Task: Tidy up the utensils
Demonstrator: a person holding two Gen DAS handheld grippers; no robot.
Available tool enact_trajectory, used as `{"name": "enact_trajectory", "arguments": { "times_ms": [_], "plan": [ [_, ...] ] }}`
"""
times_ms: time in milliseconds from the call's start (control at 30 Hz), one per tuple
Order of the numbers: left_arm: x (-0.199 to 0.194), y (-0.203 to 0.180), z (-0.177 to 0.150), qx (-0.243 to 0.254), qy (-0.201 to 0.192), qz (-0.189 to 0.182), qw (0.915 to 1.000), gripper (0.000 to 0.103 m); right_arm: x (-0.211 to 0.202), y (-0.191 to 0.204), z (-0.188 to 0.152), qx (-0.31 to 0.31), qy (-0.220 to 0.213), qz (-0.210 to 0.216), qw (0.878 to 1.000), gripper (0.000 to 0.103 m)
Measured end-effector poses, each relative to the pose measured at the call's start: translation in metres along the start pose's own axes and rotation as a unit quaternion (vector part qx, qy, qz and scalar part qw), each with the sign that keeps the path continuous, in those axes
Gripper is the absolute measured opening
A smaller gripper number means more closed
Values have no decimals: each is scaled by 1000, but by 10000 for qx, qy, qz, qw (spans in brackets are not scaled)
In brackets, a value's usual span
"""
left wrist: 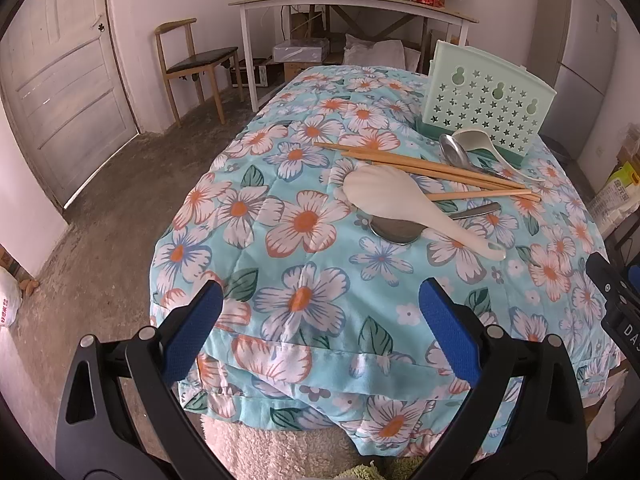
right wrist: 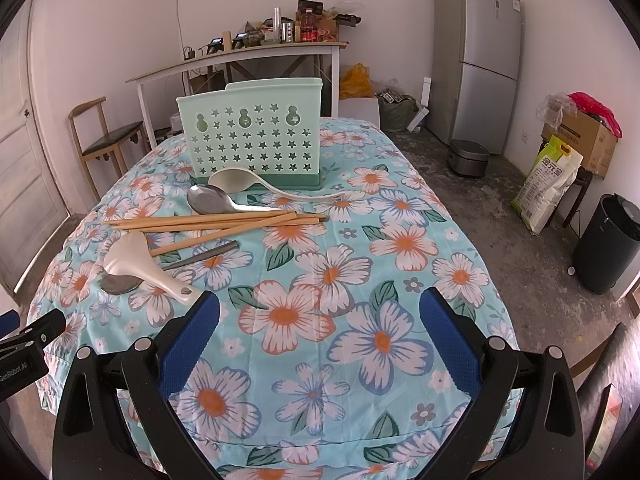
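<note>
Left wrist view shows my left gripper [left wrist: 320,320] and right gripper [right wrist: 320,320] both wide open, empty, short of the utensils [left wrist: 420,184] heaped before the holder [left wrist: 488,108]; nothing sorted, so next I reach for the paddle [left wrist: 404,204].

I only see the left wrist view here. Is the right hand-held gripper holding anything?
Observer: No. The right hand-held gripper is open, with only tablecloth between its fingers.
Operator: What's on the floor to the table's right?
Observer: A black bin stands there, beyond a rice bag.
Operator: And further back?
Observer: A cardboard box with a red bag on top.
</note>
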State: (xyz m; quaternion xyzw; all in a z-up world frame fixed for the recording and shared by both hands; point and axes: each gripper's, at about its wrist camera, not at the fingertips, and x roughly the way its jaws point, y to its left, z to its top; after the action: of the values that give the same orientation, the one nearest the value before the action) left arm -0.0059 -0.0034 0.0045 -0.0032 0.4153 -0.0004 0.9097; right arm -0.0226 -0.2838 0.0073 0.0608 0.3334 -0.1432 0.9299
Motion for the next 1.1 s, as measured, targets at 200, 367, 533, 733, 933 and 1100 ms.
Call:
{"name": "enact_trajectory", "arguments": {
  "times_ms": [200,367,533,733,933,1100],
  "plan": [
    [0,1,0,2,4,-16,10000,95,0,-1,0,-7,6,13,10000,98],
    [0,-2,3,9,35,-25,10000,95,0,0,0,-4,1,11,10000,98],
    [0,-3,3,21,10,-22,10000,95,0,-1,0,6,-8,21,10000,98],
    [1,-3,3,21,12,-37,10000,95,0,-1,0,8,-13,32,10000,98],
    [2,-3,3,49,6,-48,10000,95,1,-2,-1,19,-8,39,10000,98],
    [2,-6,2,118,-39,-66,9999,95,1,-2,0,23,-8,45,10000,98]
  ]
}}
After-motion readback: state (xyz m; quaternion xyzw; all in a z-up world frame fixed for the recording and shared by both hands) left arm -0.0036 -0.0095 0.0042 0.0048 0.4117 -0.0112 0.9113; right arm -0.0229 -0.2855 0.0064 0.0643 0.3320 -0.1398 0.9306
